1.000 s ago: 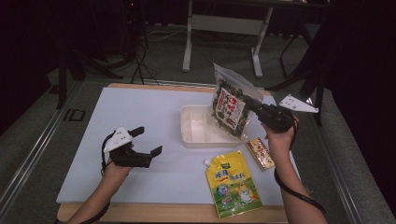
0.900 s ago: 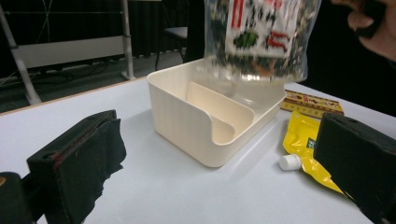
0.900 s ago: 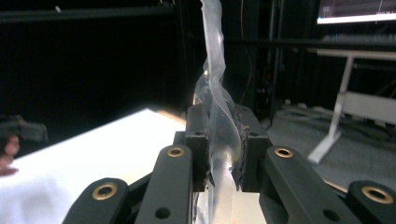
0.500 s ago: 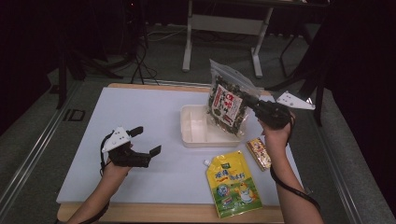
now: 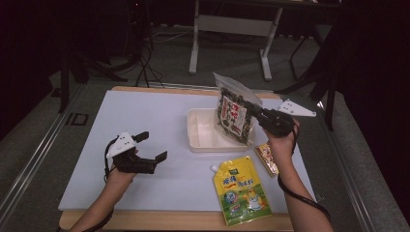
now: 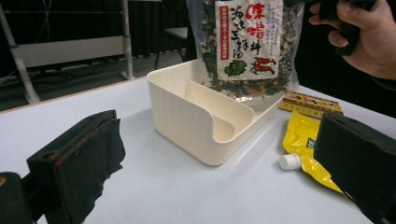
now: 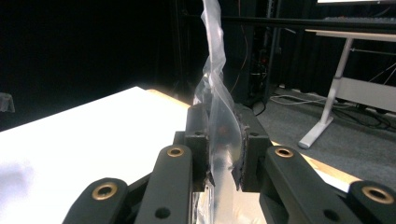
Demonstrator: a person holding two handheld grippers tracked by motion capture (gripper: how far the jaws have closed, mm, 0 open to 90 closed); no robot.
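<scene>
The right claw (image 5: 257, 116) is clamped on the clear edge of a bag of dried greens (image 5: 233, 115) hanging over the cream tray (image 5: 199, 136); it looks light, floppy and slippery, best pinched at that flat seam, while the left claw (image 5: 153, 148) rests wide open, empty, on the bench (image 5: 145, 111).

A: Surfaces? Start with the bag (image 5: 235, 115).
B: Clear glossy plastic film with a paper-look white label; it creases between the right gripper (image 7: 219, 154) pads, which look like rough black foam.
A: Left gripper (image 6: 224, 163)?
B: Same matt black padding, frayed at the edges. Grey plate on top is smooth.
A: Bin (image 6: 205, 121)?
B: Cream plastic, smooth, satin sheen.
A: Rest?
B: Yellow pouch (image 5: 241, 191) is glossy printed film, white plastic cap. Table (image 5: 145, 111) top is matt white, with a wood-look edge.
</scene>
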